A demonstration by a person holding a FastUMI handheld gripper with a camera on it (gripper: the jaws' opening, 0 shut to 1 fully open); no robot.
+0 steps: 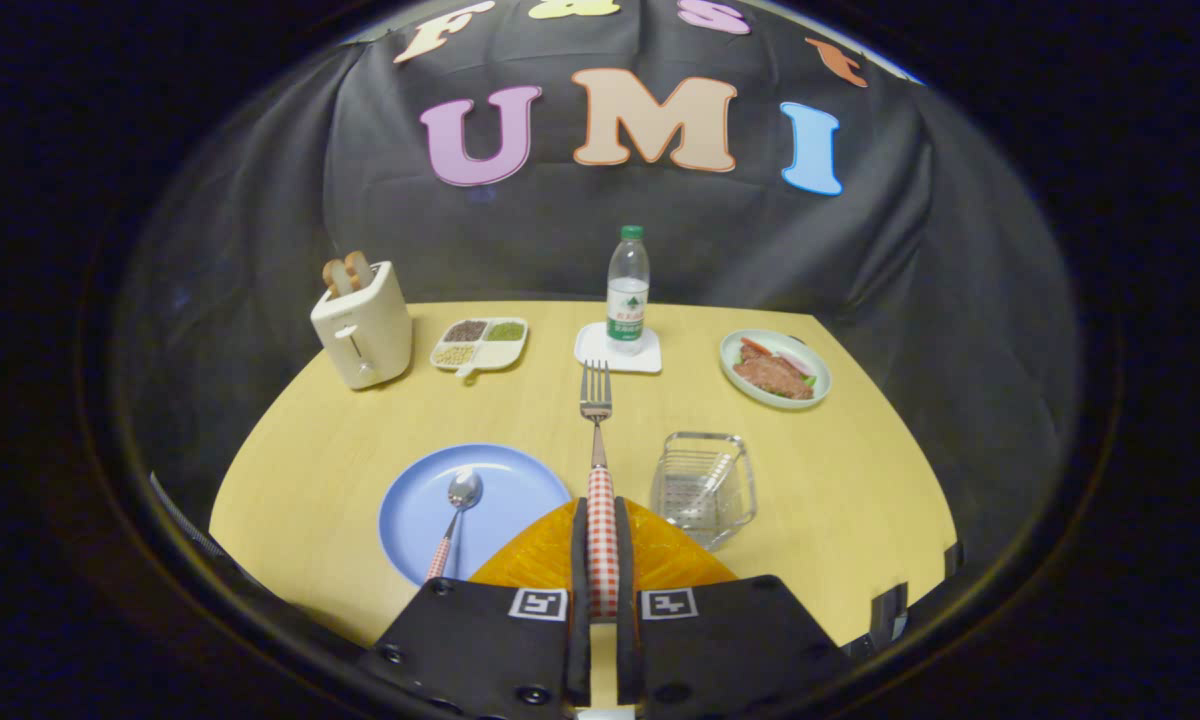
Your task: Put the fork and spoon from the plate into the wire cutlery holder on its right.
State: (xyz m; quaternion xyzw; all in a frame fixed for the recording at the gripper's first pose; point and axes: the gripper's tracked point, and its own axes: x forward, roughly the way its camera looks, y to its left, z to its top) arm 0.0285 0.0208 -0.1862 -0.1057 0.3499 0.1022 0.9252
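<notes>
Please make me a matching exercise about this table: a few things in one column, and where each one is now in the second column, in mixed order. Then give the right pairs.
Things:
1. fork
2. spoon
3. water bottle
4. bread slices

Places:
A. in the toaster
B. lying on the blue plate
C. clamped by its checked handle between the fingers of the hand-held gripper
D. upright on a white coaster, beyond the fork's tines

Pairs: 1-C, 2-B, 3-D, 4-A

The wire cutlery holder, right of the plate, holds neither utensil yet.

The label on the water bottle point(627, 300) is too small to read.
</notes>
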